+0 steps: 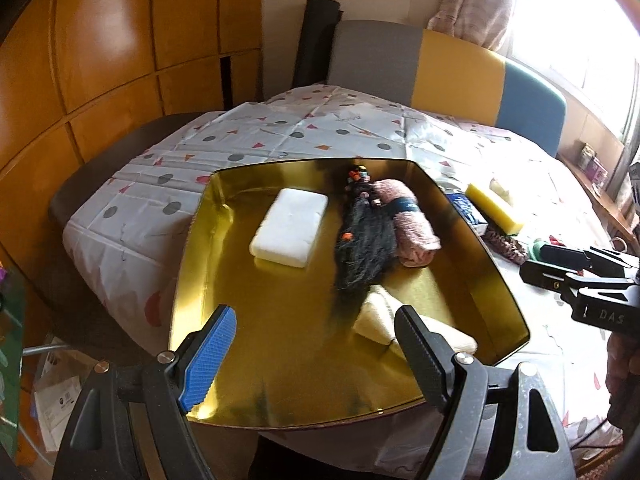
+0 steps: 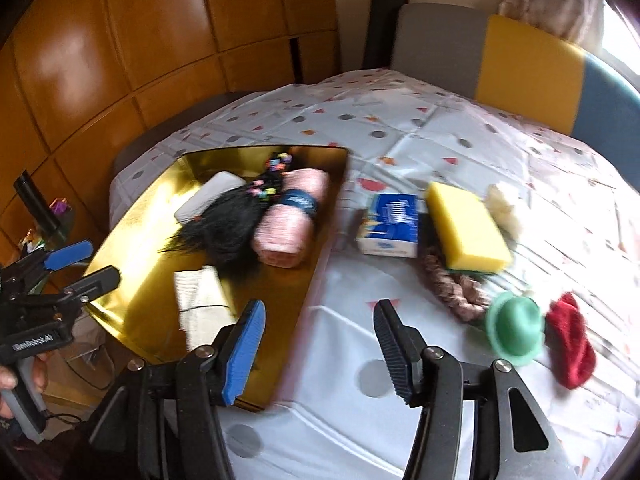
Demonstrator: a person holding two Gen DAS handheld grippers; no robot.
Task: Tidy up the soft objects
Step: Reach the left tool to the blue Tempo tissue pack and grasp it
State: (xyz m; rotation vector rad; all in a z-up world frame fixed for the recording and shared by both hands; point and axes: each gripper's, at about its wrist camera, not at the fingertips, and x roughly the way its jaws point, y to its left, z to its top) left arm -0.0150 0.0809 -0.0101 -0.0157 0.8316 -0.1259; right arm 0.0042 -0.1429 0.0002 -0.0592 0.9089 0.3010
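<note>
patterned tablecloth (image 1: 224, 148), tricolour chair (image 1: 448, 68)

Daylight pours in from a window (image 1: 580, 40) at about two o'clock, blown out to white in the left wrist view. The gold tray (image 1: 280, 344) throws back patchy glare. The right wrist view is smeared with motion blur — worst on the sponge (image 2: 466, 226) and green cap (image 2: 514, 330). Both views bow strongly, with dark corners — wood panels (image 1: 100, 40) curve at ten o'clock.

Sponge (image 2: 466, 226) on table (image 2: 360, 360) right of tray (image 2: 316, 264) (towel (image 2: 286, 222) inside)
</note>
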